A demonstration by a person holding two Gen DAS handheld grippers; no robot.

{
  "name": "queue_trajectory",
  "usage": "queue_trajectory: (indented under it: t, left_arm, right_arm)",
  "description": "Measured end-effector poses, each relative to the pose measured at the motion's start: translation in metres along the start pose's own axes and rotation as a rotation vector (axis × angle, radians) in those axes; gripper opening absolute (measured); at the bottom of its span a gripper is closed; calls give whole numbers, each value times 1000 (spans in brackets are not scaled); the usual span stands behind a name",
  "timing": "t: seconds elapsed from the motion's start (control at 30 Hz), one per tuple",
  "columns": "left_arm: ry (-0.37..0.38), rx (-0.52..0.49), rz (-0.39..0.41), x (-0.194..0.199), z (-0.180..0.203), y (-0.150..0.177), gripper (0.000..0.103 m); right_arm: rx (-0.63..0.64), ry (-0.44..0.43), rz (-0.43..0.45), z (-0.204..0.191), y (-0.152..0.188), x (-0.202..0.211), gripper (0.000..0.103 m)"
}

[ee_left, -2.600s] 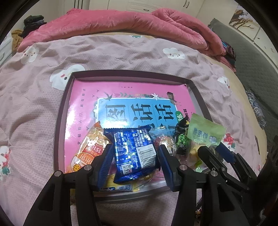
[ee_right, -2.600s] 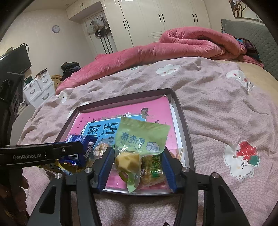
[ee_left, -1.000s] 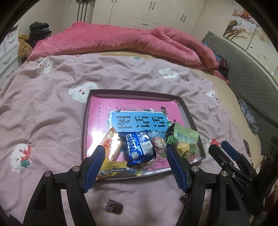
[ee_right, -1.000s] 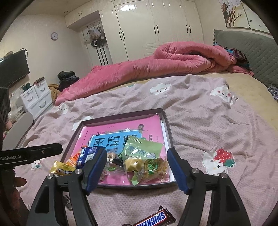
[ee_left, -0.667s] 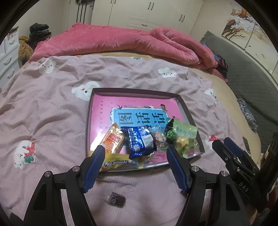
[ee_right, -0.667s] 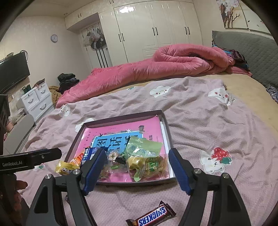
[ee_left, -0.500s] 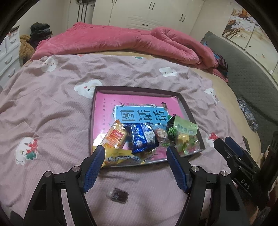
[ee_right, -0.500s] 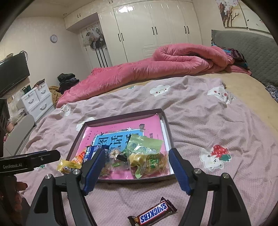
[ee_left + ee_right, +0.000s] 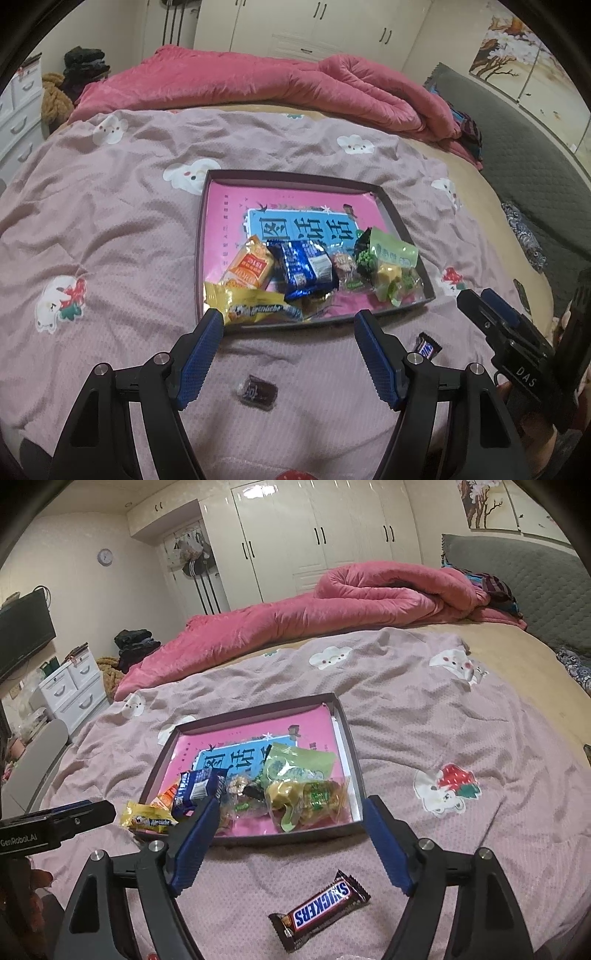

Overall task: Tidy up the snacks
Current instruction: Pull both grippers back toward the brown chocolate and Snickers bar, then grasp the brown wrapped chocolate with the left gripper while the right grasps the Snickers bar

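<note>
A dark shallow box (image 9: 391,206) (image 9: 352,746) lies on the bed with a pink book inside and several snack packets along its near side: an orange packet (image 9: 251,267), a blue packet (image 9: 306,269) (image 9: 197,788), a green bag (image 9: 393,264) (image 9: 299,768) and a yellow wrapper (image 9: 255,308) (image 9: 147,818) hanging over the near rim. A Snickers bar (image 9: 319,910) (image 9: 427,345) and a small dark candy (image 9: 258,392) lie on the blanket in front of the box. My left gripper (image 9: 290,350) is open and empty above the small candy. My right gripper (image 9: 288,840) holds nothing, its jaws opening above the Snickers bar.
A pink-grey patterned blanket (image 9: 110,229) covers the bed, with a rolled red duvet (image 9: 332,605) behind. A grey headboard (image 9: 535,576) stands at the right, white drawers (image 9: 74,690) and a dark screen (image 9: 22,631) at the left, wardrobes at the back.
Both grippers have let go of their packets in the box and pulled back toward the near side. The Snickers bar and the small dark candy have come into view.
</note>
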State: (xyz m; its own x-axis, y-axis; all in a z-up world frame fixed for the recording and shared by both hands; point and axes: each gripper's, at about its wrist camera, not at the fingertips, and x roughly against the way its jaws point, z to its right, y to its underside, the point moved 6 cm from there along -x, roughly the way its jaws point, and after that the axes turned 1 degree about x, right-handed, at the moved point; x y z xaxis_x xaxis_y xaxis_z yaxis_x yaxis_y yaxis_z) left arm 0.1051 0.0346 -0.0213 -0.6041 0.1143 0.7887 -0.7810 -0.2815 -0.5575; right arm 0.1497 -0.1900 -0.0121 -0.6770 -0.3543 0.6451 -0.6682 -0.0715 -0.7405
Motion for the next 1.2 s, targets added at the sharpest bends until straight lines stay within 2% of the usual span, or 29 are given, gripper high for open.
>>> queue_trajectory:
  t: [0.67, 1.2]
  left_arm:
    - [-10, -43, -73, -14, 3, 32, 75]
    - [-33, -60, -169, -36, -13, 70, 75]
  right_arm:
    - [-57, 20, -68, 9, 24, -5, 80]
    - [-148, 65, -267, 29, 69, -31, 80]
